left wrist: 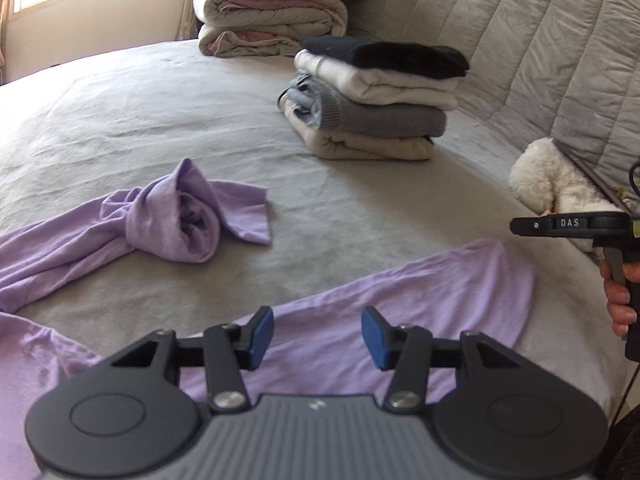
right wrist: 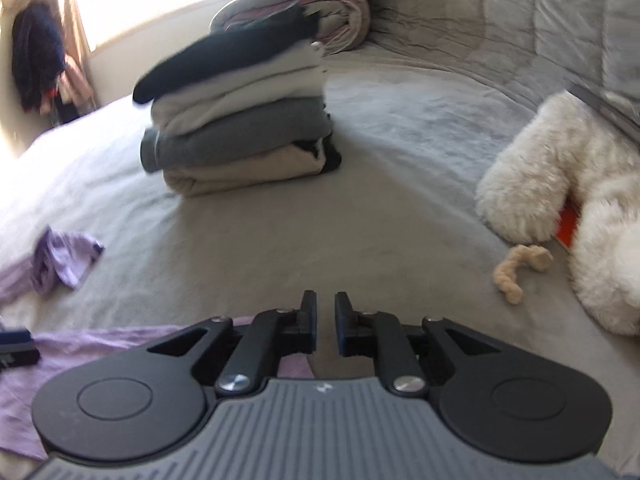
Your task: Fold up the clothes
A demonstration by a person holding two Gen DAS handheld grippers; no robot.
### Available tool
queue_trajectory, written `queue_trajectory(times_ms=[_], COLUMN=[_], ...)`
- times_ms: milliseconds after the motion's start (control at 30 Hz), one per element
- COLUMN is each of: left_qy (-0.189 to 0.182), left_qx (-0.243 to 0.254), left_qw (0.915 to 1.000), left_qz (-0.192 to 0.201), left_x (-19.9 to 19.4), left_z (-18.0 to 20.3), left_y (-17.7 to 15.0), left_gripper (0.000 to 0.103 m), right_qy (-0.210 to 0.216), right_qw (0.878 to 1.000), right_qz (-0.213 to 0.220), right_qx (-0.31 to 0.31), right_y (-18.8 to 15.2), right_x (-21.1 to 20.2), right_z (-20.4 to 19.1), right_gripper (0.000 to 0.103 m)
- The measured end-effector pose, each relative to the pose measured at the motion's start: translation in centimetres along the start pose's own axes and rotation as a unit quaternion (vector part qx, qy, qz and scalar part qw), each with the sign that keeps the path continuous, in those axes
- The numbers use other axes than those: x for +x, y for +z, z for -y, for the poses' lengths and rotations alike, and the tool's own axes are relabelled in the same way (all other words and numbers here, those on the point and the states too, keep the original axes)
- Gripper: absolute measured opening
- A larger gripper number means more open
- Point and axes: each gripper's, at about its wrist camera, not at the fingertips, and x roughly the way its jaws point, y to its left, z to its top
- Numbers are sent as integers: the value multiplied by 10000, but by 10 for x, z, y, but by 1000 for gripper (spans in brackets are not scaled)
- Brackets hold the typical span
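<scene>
Both the left tongs (left wrist: 317,336) and the right tongs (right wrist: 325,322) stand apart and empty over the lilac shirt (left wrist: 360,312), spread low in frame on the bed (left wrist: 160,112), probably so it can be folded and join the folded stack (left wrist: 372,100) at upper right.

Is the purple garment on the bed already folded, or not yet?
Not yet: the purple garment lies spread and twisted, one part bunched into a knot.

The left gripper (left wrist: 317,338) points downward, jaws wide apart and holding nothing. The right gripper (right wrist: 325,320) tilts down too, jaws parted by a narrow gap, seemingly empty. A hand (left wrist: 620,300) grips its handle.
</scene>
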Motion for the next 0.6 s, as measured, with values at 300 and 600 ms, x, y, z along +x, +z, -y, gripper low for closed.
queue_trajectory(times_ms=[300, 600], left_qy=[-807, -1221], left_qx=[311, 1075], left_qw=[9962, 9866], left_qz=[137, -82], left_x=[-4, 29], left_z=[46, 121], left_y=[-8, -13], left_gripper=[50, 48], right_qy=[281, 510], right_qw=[9984, 9962], right_qz=[-490, -709], right_qx=[80, 17], right_y=[-11, -14], right_x=[-32, -39], right_z=[16, 20], right_gripper=[26, 26])
